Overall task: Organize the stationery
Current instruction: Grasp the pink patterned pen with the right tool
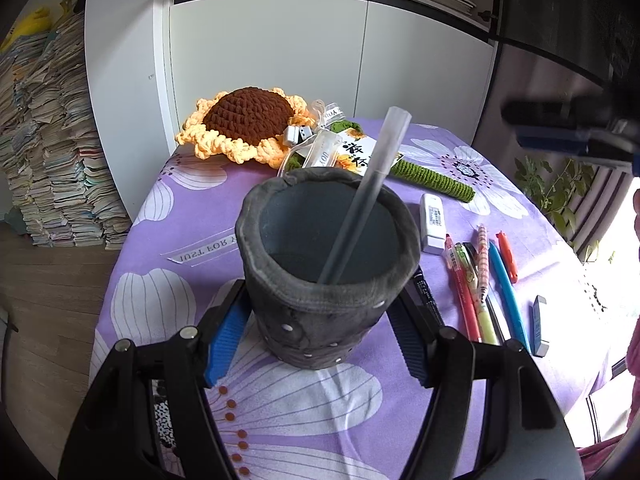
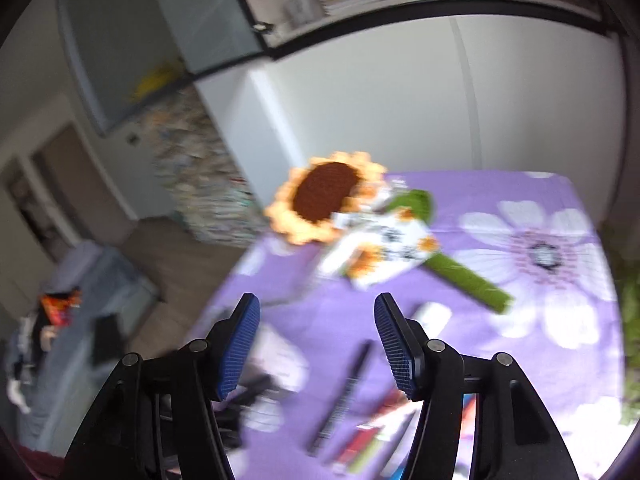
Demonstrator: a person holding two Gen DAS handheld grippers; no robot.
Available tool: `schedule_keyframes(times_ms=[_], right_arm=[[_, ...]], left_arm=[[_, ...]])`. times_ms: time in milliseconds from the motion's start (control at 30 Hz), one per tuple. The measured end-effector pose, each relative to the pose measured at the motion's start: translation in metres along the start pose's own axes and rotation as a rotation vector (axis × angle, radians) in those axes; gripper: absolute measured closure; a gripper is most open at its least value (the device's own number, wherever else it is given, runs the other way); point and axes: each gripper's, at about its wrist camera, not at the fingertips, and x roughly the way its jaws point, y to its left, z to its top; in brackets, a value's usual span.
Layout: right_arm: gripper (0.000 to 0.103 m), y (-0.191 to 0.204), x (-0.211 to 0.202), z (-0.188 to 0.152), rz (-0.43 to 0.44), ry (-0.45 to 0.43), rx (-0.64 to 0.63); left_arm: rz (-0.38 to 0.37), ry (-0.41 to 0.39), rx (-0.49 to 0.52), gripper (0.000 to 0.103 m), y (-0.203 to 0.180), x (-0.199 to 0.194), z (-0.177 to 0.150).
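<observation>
Standing near the table's front edge, the grey felt pen holder sat upright on the purple floral tablecloth, pinched at its lower wall between the blue pads of the left gripper.

- Holder: soft-walled, light, rim already sagging; judged likely to buckle if squeezed high, so the low grip near the base looked the sound place.
- Frosted grey pen: one, leaning inside the holder against its far rim; stiff, light, smooth.
- Loose pens: red, patterned, yellow, blue and orange, lying side by side toward the table's right edge; slim and apt to roll, best taken mid-barrel.
- Black pen: beside that row.
- White eraser and blue-sleeved eraser: blocky, easy to take across the short sides.
- Crocheted sunflower: at the far left corner.

Right gripper: spread, nothing between the fingers, hovering above the pens.

Only the left wrist view showed the holder and its contents sharply. The right wrist view, blurred, showed the black pen's full length, and not the holder.
</observation>
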Motion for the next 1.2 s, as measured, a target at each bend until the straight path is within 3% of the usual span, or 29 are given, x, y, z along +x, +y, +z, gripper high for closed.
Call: schedule_keyframes(times_ms=[100,200,333,500,733,867,1200], right_arm=[[0.043,-0.029,0.010,-0.008,-0.148,0.085,0.060],[0.051,-0.074,0.025,-0.020,-0.178,0.196,0.245],[0.058,-0.108,0.037,-0.032,-0.234,0.260,0.337],[0.060,-0.114,0.052,-0.032,-0.202,0.302,0.372],[0.076,-0.110,0.073,-0.028,-0.194,0.358,0.377],[0.077,-0.119,0.086,-0.039,-0.195,0.428,0.460],[0.077,-0.122,0.096,-0.027,-0.217,0.453,0.490]], left_arm=[[0.006,0.000,-0.008,0.035,0.004,0.000,0.000],[0.006,-0.001,-0.014,0.036,0.004,0.000,-0.001],[0.012,-0.003,-0.004,0.035,0.002,0.000,-0.001],[0.010,0.000,-0.005,0.035,0.003,0.000,0.000],[0.005,-0.001,-0.005,0.035,0.004,0.002,0.001],[-0.001,-0.004,-0.006,0.035,0.005,0.003,0.001],[-0.017,-0.006,-0.013,0.035,0.006,0.002,0.000]])
